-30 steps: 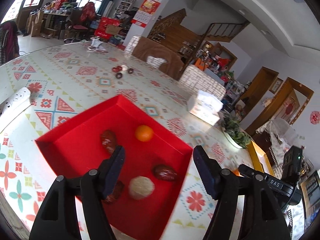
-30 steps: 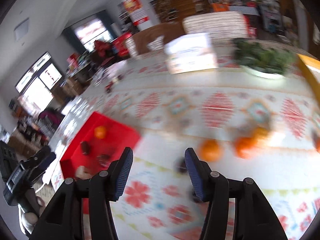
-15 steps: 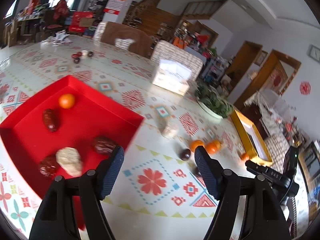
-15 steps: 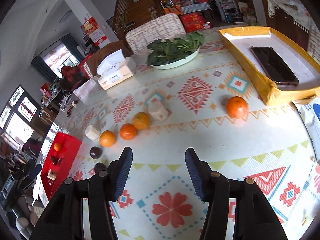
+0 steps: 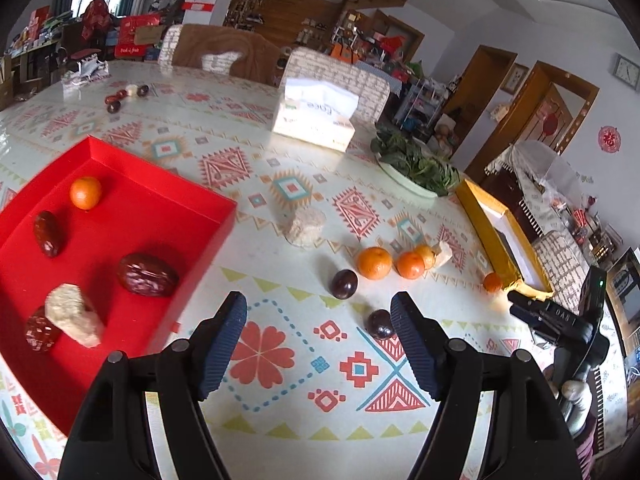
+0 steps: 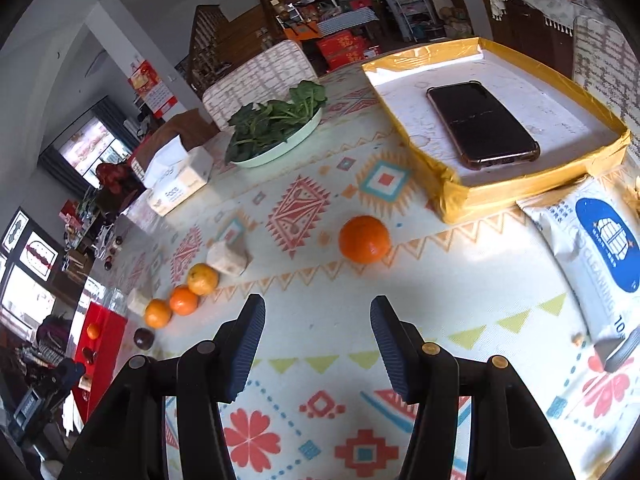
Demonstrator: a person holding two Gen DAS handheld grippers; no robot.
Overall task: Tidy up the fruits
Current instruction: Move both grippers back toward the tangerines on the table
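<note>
We were partway through — the red tray already held a small orange, three dark red dates and one pale crumbly lump leaning on the date nearest the tray's front corner. That much we judged as sorted.

Plenty was left out on the patterned tablecloth. Just past the tray's corner sat another pale lump. Further right ran a short row of three small oranges, touching or nearly so, with a scrap of pale wrapper at the far end. Two dark round plums lay nearer us: one just beside the first orange of the row, the other right against the inner face of our left gripper's right-hand finger. A lone orange sat apart, close to the yellow-edged tray that held a black phone — the right gripper pointed towards it.

Both tools were empty. The left one's fingers stood spread with only tablecloth between them; its jaws had just been opening. The right one's fingers were parted too, grasping nothing, well short of the lone orange.

By our count, then, five pieces were in and at least seven loose pieces were left, not counting the small cluster of dark fruit far across the table. The nearer plum looked like the left hand's likeliest next pick, and the lone orange the right's.
</note>
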